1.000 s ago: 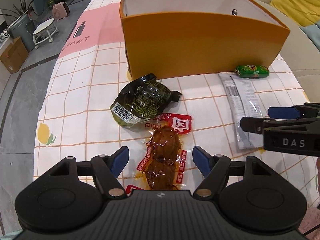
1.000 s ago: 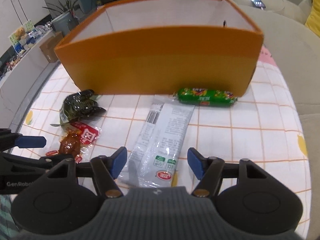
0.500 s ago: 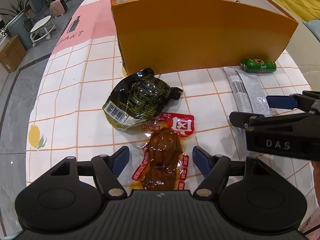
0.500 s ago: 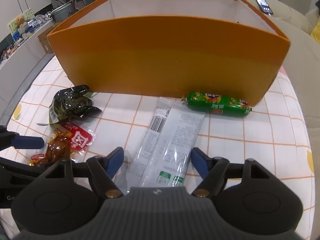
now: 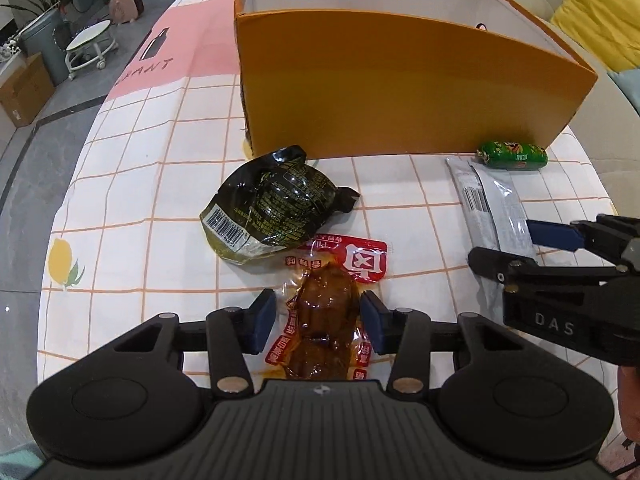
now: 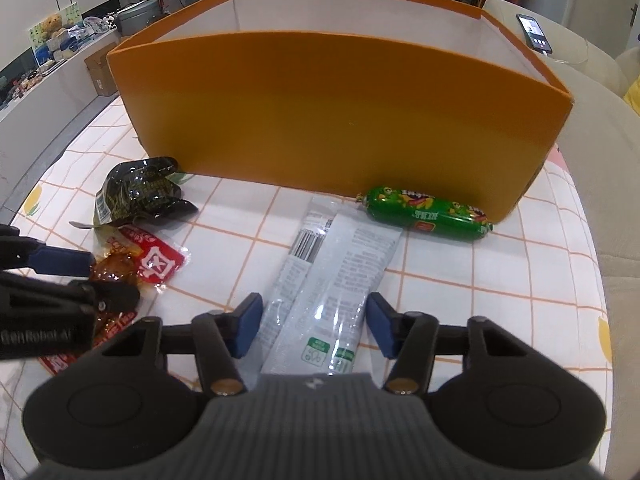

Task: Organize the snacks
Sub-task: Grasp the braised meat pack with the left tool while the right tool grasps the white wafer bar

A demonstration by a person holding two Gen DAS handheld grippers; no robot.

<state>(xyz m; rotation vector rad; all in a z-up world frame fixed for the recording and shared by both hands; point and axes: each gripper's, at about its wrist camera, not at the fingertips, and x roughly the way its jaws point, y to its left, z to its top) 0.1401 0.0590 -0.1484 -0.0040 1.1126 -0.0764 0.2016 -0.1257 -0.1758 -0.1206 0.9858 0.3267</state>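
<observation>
An orange box (image 5: 400,92) with white inside walls stands at the back of the table; it also shows in the right wrist view (image 6: 328,120). My left gripper (image 5: 318,322) is open, its fingers on either side of a red-and-clear packet of brown meat (image 5: 324,312). A dark green foil packet (image 5: 272,204) lies just beyond it. My right gripper (image 6: 312,324) is open, its fingers on either side of a long silver packet (image 6: 328,272). A green sausage (image 6: 426,214) lies against the box.
The table has a white cloth with an orange grid (image 5: 140,184) and a pink patch at the far left. A phone (image 6: 534,34) lies on a beige sofa arm behind the box. The floor drops off to the left.
Both grippers have moved forward and down over their packets. The left jaws have narrowed around the meat packet; the right jaws have narrowed around the silver packet.
</observation>
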